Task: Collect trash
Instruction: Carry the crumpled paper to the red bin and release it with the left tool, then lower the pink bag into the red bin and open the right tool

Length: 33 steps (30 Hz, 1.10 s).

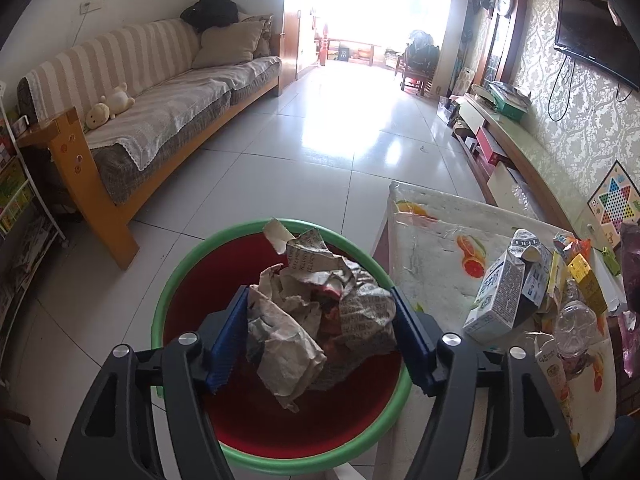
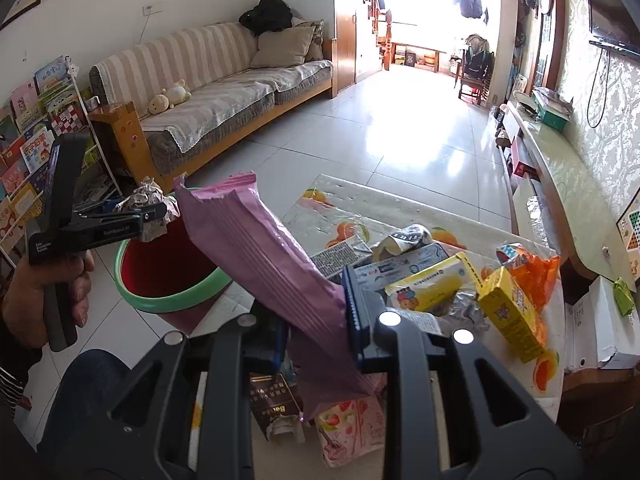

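Trash covers a low table (image 1: 432, 216) whose cloth is printed with orange slices, in a living room with pale floor tiles. Beside the table on the floor stands a round bin (image 1: 180, 276) with a green rim and a red inside. The left gripper (image 1: 320, 320) hangs directly over the bin's mouth, with a crumpled ball of newspaper (image 1: 316, 312) between its blue pads. The pads stand wide apart at the paper's two sides; whether they press on it cannot be told from either view. In the right wrist view this gripper appears from the side, with a hand (image 2: 48, 300) wrapped round its handle and the paper ball sticking out above the bin rim. The right gripper (image 2: 316, 320) is clamped tight on the lower part of a long pink plastic wrapper (image 2: 260, 248), which slants up and to the left, its torn top edge reaching toward the bin. Under and behind the wrapper the table holds a heap of packaging: a yellow box (image 2: 508, 312), a white and blue carton (image 1: 500, 288) lying tilted, an orange wrapper (image 2: 536, 268), a clear plastic bottle (image 1: 576, 324) and a pink pack with strawberries (image 2: 348, 428). A striped sofa (image 1: 160, 92) with two small plush toys stands along the left wall.
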Motion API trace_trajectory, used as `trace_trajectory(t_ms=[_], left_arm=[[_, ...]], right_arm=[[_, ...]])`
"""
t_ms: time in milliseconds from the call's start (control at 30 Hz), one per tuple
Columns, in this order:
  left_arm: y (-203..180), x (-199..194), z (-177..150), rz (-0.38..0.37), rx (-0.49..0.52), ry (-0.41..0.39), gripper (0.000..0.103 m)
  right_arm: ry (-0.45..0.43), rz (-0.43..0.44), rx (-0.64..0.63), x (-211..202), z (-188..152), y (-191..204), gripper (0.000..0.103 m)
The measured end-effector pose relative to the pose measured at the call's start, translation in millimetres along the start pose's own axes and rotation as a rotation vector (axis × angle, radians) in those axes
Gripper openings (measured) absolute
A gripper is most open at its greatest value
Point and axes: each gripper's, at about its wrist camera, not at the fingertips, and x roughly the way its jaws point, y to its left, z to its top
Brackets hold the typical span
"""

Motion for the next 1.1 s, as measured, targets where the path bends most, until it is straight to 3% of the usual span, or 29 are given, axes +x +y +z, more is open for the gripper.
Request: trace_trajectory(t_ms=[100,133,600,1000,1100], left_arm=[[2.8,3.8,-8.1,0.003,0.003,0.004,0.093],[5.9,4.2,-9.9,0.001,0.002,0.003,0.095],[71.4,-26.6,-47.7,0.063,-0.066,-0.021,0.095],[113.4,-45.6,-62.2,0.086,-0.108,-0.050,0.095],[120.0,-43.9,-63.4,0.090,-0.118,-0.052,0.095]], right_arm=[[0.009,0.016,0.002,15.6,10.3,14.1,0.024],[0.012,0.025,0.005,20.7,13.5,18.8,0.024],[0.068,0.186,0.013,107.6,56.6,113.2,0.024],[0.148,0.214,-0.017,171.8,50.1,176.5,0.025],[0.162,0.202,-0.044,178.1,47.0,189.1,0.033]])
